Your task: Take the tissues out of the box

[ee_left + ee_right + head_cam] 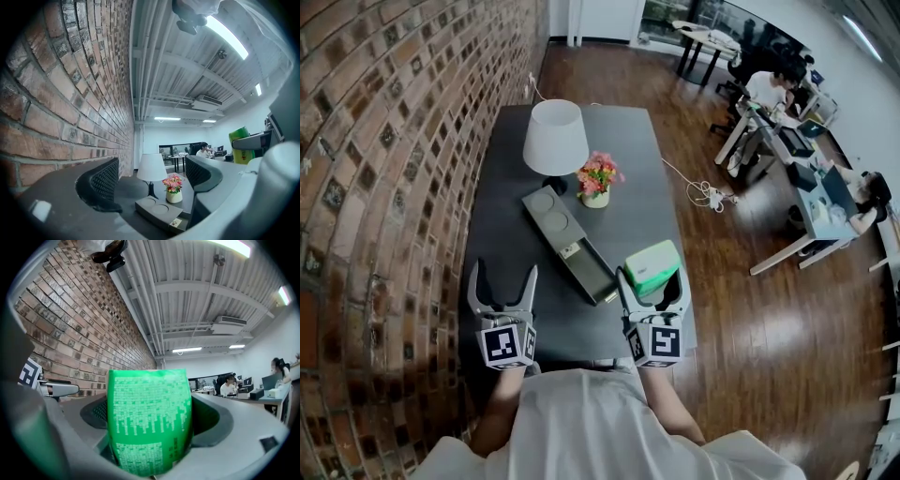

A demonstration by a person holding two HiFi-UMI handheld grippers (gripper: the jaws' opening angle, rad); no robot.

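A long dark grey box (567, 242) lies diagonally in the middle of the black table (502, 169), its near end slid open. My right gripper (652, 274) is shut on a green tissue pack (652, 265), holding it just above the table's right edge, right of the box's open end. The right gripper view shows the pack (149, 418) filling the gap of the right gripper (150, 427), both pads against it. My left gripper (502, 272) hovers open and empty near the front left of the table. From the left gripper (151, 165), the box (157, 211) lies ahead and the pack (240, 144) is off to the right.
A white lamp (555, 136) and a small pot of flowers (597, 178) stand behind the box. A brick wall (384, 150) runs along the table's left side. A cable (703, 192) lies on the wooden floor to the right, and people sit at desks (787, 150) beyond.
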